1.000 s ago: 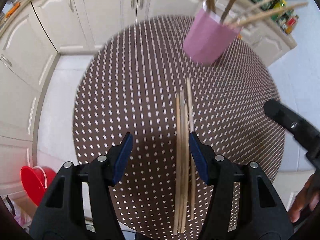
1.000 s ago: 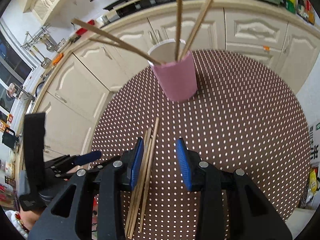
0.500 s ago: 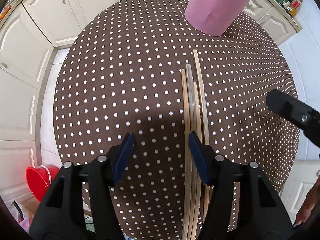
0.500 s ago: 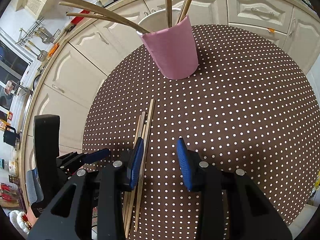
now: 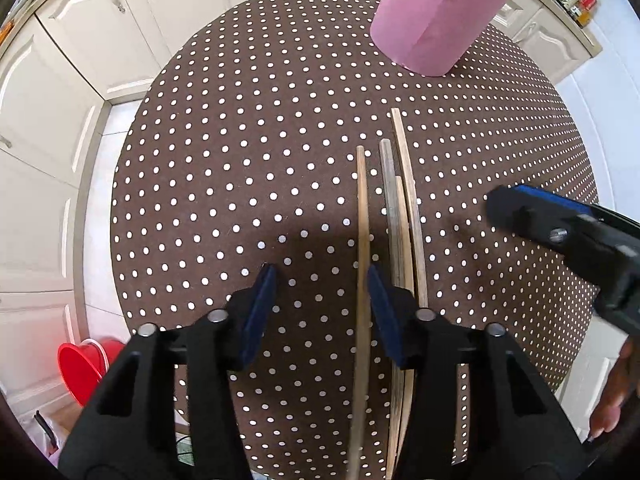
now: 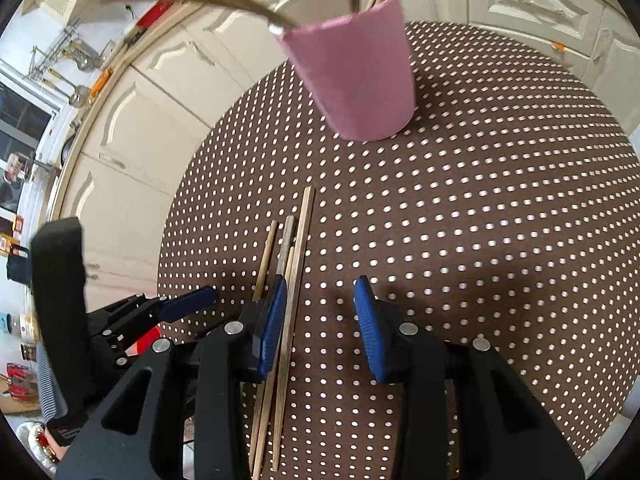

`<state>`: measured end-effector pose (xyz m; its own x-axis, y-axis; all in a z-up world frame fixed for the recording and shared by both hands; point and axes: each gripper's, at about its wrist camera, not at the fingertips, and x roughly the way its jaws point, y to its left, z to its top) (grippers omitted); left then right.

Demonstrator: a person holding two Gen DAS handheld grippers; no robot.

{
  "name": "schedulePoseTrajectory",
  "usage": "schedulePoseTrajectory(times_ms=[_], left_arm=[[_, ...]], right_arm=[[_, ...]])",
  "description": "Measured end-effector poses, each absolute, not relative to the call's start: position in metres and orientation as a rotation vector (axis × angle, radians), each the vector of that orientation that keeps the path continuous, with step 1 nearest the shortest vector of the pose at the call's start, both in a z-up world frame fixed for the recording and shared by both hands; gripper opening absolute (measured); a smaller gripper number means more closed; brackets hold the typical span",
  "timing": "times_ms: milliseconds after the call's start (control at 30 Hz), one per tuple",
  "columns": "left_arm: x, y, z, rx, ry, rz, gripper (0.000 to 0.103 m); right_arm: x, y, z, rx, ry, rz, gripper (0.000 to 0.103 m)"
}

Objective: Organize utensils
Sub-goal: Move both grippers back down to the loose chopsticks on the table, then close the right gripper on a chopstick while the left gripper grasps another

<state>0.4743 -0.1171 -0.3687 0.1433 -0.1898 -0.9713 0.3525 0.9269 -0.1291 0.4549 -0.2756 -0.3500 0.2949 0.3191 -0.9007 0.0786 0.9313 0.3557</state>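
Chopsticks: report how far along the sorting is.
Done: several chopsticks already stand in the pink cup. In hand: nothing yet; the left gripper is closing with one loose chopstick between its fingers, not visibly pinched. The right gripper is open beside the others. Left: four chopsticks still lie on the dotted table, the other three bunched together.

The left gripper (image 5: 322, 304) is closing around one chopstick (image 5: 363, 264) on the dotted table (image 5: 240, 160); three more chopsticks (image 5: 402, 216) lie beside it, a pink cup (image 5: 436, 20) at one o'clock.
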Motion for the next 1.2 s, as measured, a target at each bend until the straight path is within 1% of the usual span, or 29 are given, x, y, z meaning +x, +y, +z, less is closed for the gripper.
schedulePoseTrajectory(times_ms=[200,300,467,567,767,933,1100,1167,1200], left_arm=[[0.478,-0.116,-0.369,0.148,1.365,-0.396,0.044],[0.479,-0.114,-0.370,0.128,1.365,-0.397,0.040],[0.484,-0.112,-0.371,0.119,1.370,-0.399,0.040],[0.485,-0.112,-0.371,0.119,1.370,-0.399,0.040],[0.489,-0.113,-0.370,0.119,1.367,-0.394,0.040],[0.489,-0.117,-0.369,0.126,1.367,-0.397,0.040],[0.484,-0.119,-0.372,0.133,1.366,-0.395,0.040],[0.481,-0.125,-0.372,0.192,1.351,-0.375,0.034],[0.479,-0.128,-0.372,0.216,1.345,-0.374,0.034]], right_arm=[[0.469,-0.258,-0.362,0.286,1.323,0.166,0.033],[0.476,-0.250,-0.366,0.237,1.341,0.171,0.033],[0.484,-0.242,-0.373,0.193,1.358,0.156,0.033],[0.486,-0.243,-0.377,0.194,1.370,0.151,0.031],[0.497,-0.238,-0.378,0.168,1.381,0.152,0.032],[0.502,-0.229,-0.376,0.139,1.391,0.139,0.027],[0.498,-0.225,-0.377,0.129,1.401,0.142,0.027],[0.504,-0.222,-0.378,0.095,1.403,0.130,0.023],[0.507,-0.219,-0.379,0.071,1.400,0.126,0.021]])
